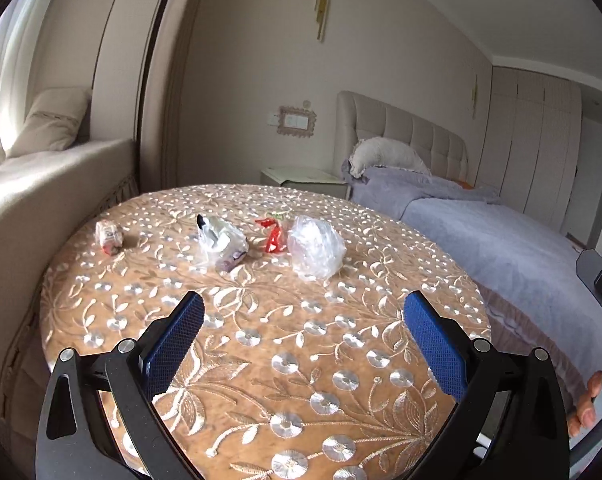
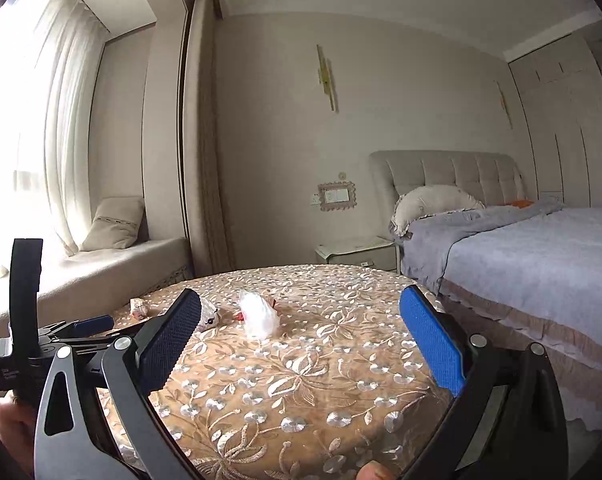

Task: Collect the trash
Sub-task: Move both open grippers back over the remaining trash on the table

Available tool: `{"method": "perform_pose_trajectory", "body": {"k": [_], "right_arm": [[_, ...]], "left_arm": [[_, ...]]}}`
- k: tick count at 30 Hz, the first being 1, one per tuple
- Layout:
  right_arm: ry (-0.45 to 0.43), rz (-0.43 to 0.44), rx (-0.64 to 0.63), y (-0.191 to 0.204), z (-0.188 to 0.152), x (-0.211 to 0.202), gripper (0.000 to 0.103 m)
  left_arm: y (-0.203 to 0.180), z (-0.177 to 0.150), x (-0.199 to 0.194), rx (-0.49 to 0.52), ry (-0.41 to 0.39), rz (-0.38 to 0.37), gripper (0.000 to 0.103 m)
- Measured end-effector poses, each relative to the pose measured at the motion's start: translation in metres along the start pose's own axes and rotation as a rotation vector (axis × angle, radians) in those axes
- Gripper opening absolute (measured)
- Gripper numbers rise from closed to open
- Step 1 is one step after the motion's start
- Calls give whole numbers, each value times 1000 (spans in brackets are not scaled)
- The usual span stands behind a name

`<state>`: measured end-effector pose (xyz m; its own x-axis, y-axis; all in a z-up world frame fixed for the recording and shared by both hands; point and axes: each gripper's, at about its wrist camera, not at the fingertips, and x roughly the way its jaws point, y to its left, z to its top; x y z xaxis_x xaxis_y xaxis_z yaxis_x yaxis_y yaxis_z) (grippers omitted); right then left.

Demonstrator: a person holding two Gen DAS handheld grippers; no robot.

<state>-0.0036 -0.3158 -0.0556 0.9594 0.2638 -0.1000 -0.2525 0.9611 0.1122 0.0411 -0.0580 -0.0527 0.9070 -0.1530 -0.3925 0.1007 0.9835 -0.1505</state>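
So, biggest thing first: a bed (image 1: 501, 248) with a grey-blue cover fills the right of the frame, a pillow (image 1: 385, 156) at its padded headboard. Centre frame, a round table (image 1: 261, 360) under a tan cloth stitched with silver flowers. Both grippers hang over its near edge with nothing between their blue pads. The left gripper (image 1: 304, 336) is spread wide; the right gripper (image 2: 299, 336) is spread just as wide, a fingertip showing at the bottom edge of its view. The trash sits toward the table's far side, well apart from both, above the fingers in the picture. Largest is a clear plastic bag (image 1: 315, 248), right of centre. Left of it, a crumpled white bag (image 1: 221, 244). Between those two, a red wrapper (image 1: 272, 236). Far left, alone, a small wrapper (image 1: 108, 236).
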Motion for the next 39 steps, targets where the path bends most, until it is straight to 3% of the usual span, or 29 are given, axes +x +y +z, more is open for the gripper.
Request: {"method": "perform_pose_trajectory", "body": {"k": [2, 7, 15, 30, 39], "right_arm": [[18, 15, -3, 8, 1, 12, 99], [48, 41, -78, 35, 3, 42, 99], [81, 105, -170, 87, 6, 88, 99], [137, 226, -279, 186, 5, 203, 99], [147, 276, -386, 222, 2, 260, 99]], "left_arm": [[14, 4, 5, -27, 20, -6, 98], [41, 15, 14, -21, 19, 103, 98], [82, 34, 20, -39, 4, 188, 98], [172, 66, 54, -120, 13, 312, 98], [223, 73, 83, -184, 47, 378, 98]]}}
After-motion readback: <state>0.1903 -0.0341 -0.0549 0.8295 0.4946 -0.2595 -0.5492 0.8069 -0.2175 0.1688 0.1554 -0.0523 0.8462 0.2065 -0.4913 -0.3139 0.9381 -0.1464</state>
